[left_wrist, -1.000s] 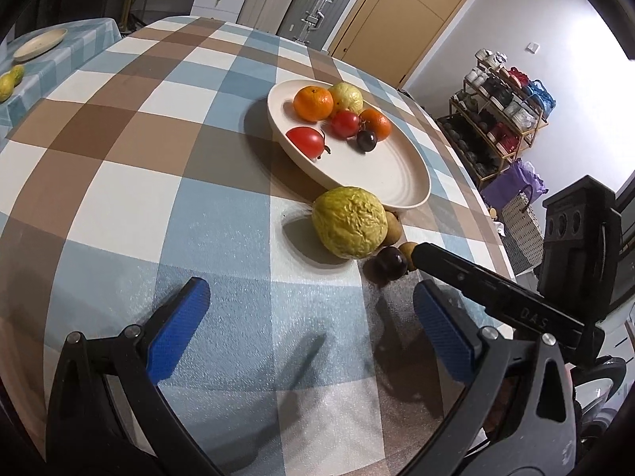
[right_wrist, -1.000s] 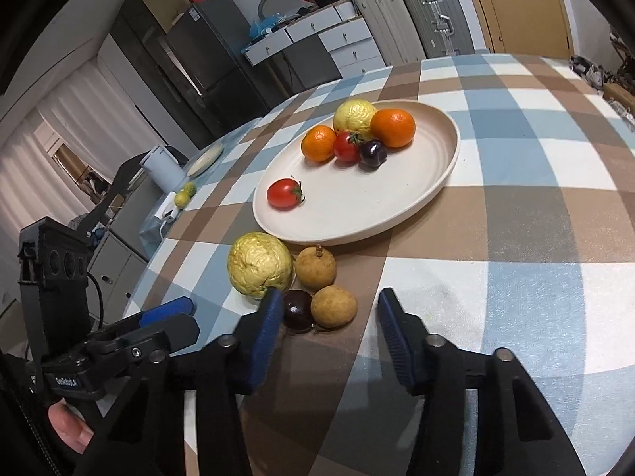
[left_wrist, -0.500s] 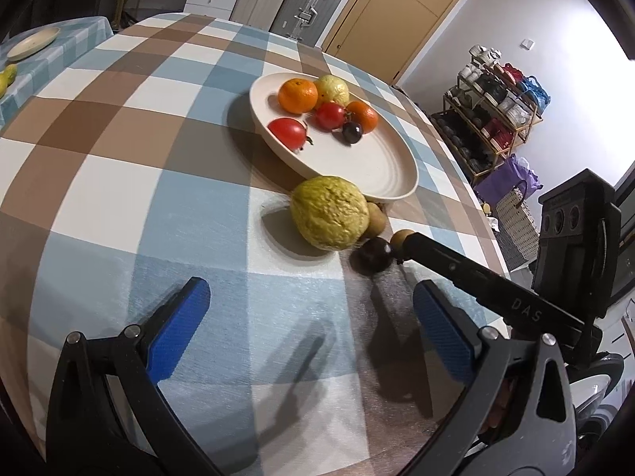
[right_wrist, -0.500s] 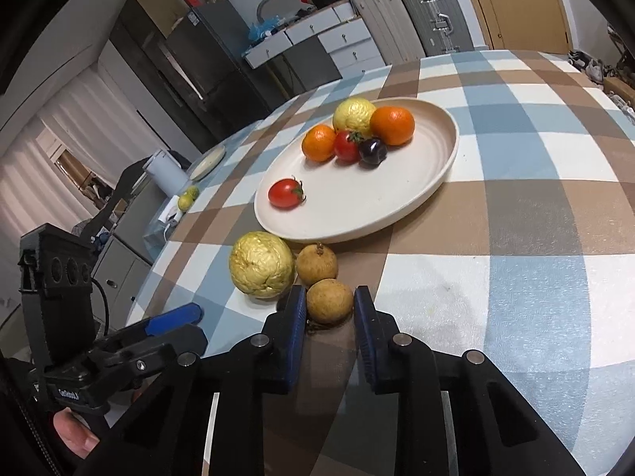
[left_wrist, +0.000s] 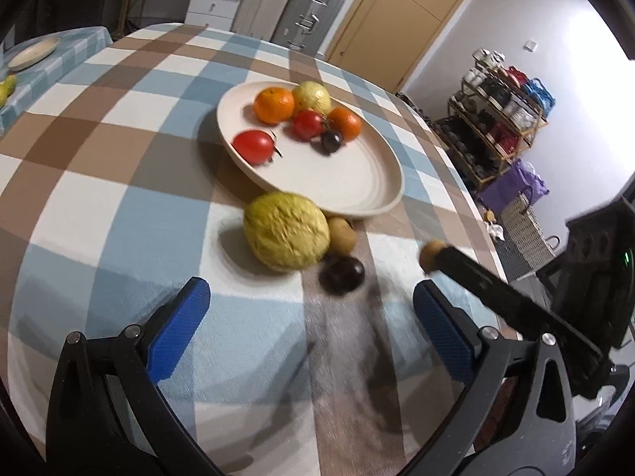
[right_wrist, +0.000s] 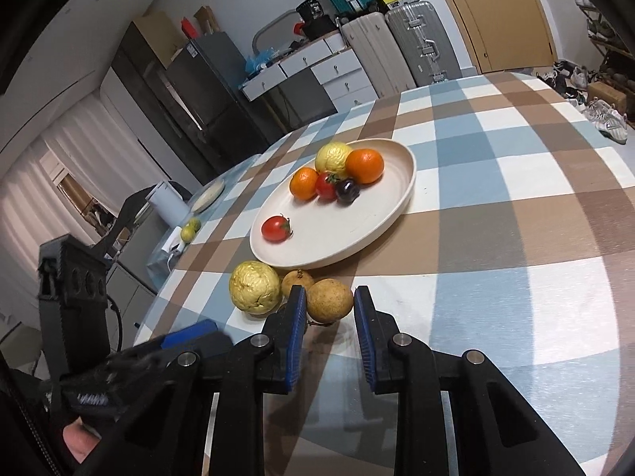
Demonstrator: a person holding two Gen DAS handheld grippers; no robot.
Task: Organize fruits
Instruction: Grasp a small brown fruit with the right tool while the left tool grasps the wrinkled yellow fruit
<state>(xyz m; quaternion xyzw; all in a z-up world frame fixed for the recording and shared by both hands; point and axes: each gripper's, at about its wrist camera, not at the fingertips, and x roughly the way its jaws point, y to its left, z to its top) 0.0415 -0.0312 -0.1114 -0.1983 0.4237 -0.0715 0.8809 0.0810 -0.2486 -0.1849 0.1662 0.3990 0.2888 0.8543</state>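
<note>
From the left wrist, my left tongs [left_wrist: 307, 329] gape wide and grip nothing. Just ahead of them on the checked counter [left_wrist: 119, 206] lies a wrinkled yellow-green fruit [left_wrist: 286, 231], with a dark plum [left_wrist: 341, 274] touching its right side. Farther ahead sits the cream plate [left_wrist: 357, 194].

From the right wrist, my right tongs [right_wrist: 329, 317] are narrowed around a round, tan, matte longan [right_wrist: 330, 300]; the left pad touches it, the right I cannot tell. A second longan [right_wrist: 295, 279] sits just beyond, left.
</note>
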